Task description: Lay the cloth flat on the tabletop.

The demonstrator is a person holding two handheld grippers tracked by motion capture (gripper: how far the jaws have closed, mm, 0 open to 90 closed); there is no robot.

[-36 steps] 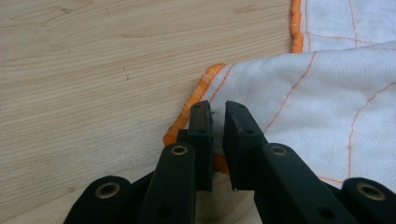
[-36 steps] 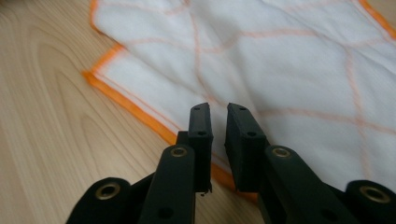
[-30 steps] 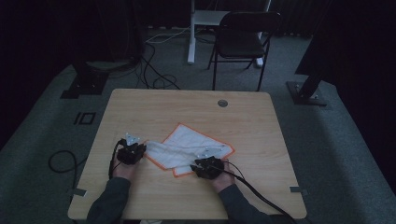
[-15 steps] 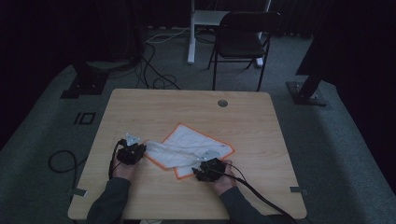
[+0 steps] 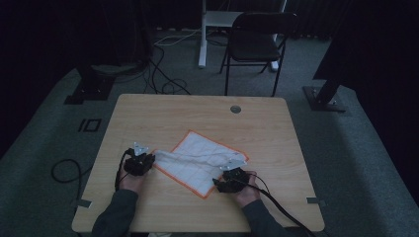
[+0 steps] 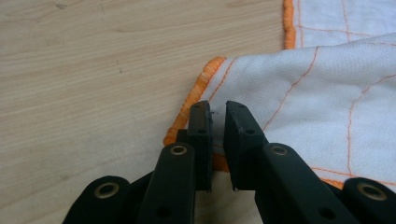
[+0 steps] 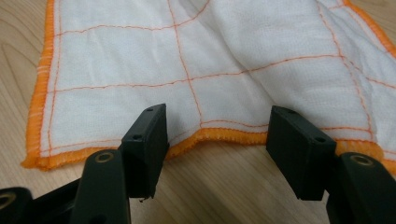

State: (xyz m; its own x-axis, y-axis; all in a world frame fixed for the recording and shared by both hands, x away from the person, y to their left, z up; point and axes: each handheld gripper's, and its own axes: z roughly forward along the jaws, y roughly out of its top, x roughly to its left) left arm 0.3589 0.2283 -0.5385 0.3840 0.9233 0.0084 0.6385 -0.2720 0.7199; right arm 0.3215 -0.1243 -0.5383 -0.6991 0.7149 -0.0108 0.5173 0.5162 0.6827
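Note:
A white cloth (image 5: pixel 202 158) with orange hem and orange grid stitching lies partly folded on the wooden table (image 5: pixel 197 113). My left gripper (image 5: pixel 149 160) is at the cloth's left corner. In the left gripper view (image 6: pixel 218 114) its jaws stand almost together, pinching the hemmed corner of the cloth (image 6: pixel 303 93). My right gripper (image 5: pixel 221 179) sits at the cloth's near right edge. Its jaws have just been opening. In the right gripper view (image 7: pixel 217 126) they stand wide apart, and the hem of the cloth (image 7: pixel 210 56) lies loose on the table between them, untouched by the pads.
A round cable hole (image 5: pixel 235 109) sits near the table's far edge. A black chair (image 5: pixel 257 44) and a white stand leg (image 5: pixel 202 34) are beyond the table. Cables trail from both grippers over the near edge. Bare wood surrounds the cloth.
My right gripper has shifted a little to the right along the cloth's near edge. The left gripper and the cloth's left corner have stayed put.

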